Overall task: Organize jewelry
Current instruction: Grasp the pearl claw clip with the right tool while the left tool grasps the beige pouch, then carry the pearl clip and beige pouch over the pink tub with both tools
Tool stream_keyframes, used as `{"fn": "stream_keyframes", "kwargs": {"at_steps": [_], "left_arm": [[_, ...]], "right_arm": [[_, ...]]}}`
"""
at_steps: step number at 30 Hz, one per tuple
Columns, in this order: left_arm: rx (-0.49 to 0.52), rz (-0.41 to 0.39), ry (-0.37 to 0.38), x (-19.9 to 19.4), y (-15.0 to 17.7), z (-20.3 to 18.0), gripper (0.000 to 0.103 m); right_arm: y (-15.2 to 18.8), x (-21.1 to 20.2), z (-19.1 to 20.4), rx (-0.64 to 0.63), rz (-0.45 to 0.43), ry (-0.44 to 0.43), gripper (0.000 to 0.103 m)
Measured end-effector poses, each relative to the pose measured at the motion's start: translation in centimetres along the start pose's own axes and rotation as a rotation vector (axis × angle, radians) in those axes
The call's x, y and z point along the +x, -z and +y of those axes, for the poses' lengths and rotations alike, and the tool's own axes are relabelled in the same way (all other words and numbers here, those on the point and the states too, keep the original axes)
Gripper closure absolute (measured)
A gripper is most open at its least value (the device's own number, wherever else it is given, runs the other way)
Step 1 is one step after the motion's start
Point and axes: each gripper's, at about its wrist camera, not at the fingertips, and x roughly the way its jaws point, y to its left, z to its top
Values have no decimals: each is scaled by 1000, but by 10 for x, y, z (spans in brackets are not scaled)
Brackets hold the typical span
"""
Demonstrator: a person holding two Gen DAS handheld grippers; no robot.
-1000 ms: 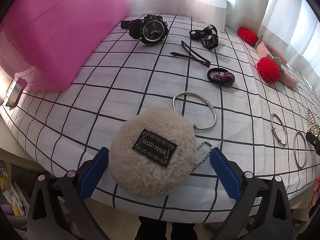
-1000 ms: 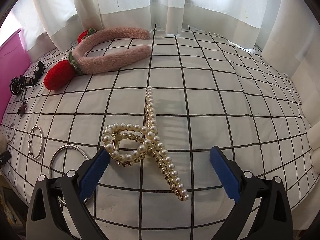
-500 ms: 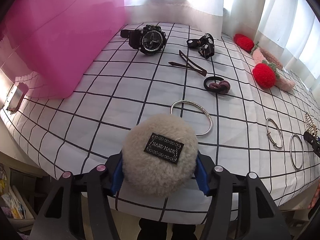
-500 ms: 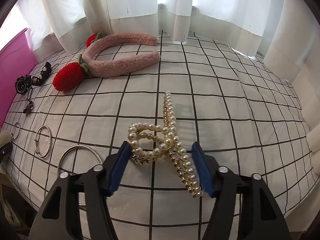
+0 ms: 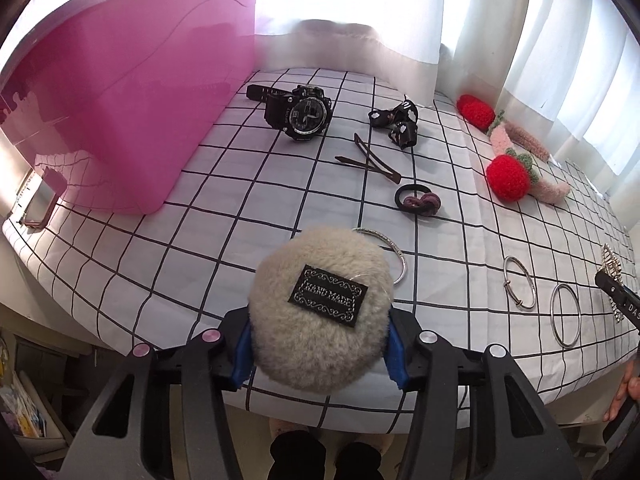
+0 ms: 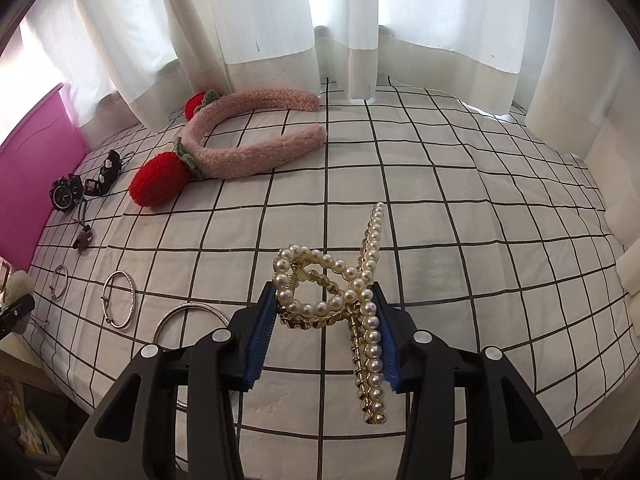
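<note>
My left gripper (image 5: pixel 320 350) is shut on a beige fluffy pom-pom (image 5: pixel 320 308) with a black "HAND MADE" label and holds it above the near edge of the checked cloth (image 5: pixel 224 184). My right gripper (image 6: pixel 326 336) is shut on a pearl hair claw (image 6: pixel 340 292) and holds it lifted off the cloth. A pink bin (image 5: pixel 120 100) stands at the far left. A black watch (image 5: pixel 300 114), brown hair clips (image 5: pixel 368 162), a dark hair tie (image 5: pixel 418 200) and silver bangles (image 5: pixel 518 282) lie on the cloth.
A pink headband with red strawberries (image 6: pixel 240 148) lies near the white curtains (image 6: pixel 280 20). A black bow (image 5: pixel 396 122) sits by the watch. More bangles (image 6: pixel 120 298) lie at the left in the right wrist view. The cloth's front edge drops off below both grippers.
Both grippers closed from wide open: the left onto the pom-pom, the right onto the pearl claw. Both objects then rose off the cloth.
</note>
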Motion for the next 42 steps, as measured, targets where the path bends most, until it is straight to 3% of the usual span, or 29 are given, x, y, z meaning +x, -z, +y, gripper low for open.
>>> {"fn": "stream_keyframes", "kwargs": {"at_steps": [13, 27, 35, 42], "left_arm": [[-3, -101, 34, -61, -33, -12, 53], [-90, -233, -7, -120, -55, -12, 53], [-112, -274, -8, -141, -75, 14, 53], [-112, -322, 7, -151, -116, 61, 53]], "right_arm": [[-40, -53, 40, -89, -68, -91, 59], [-85, -81, 120, -283, -143, -320, 59], [-110, -92, 187, -364, -168, -421, 59], [-144, -105, 257, -393, -214, -486, 59]]}}
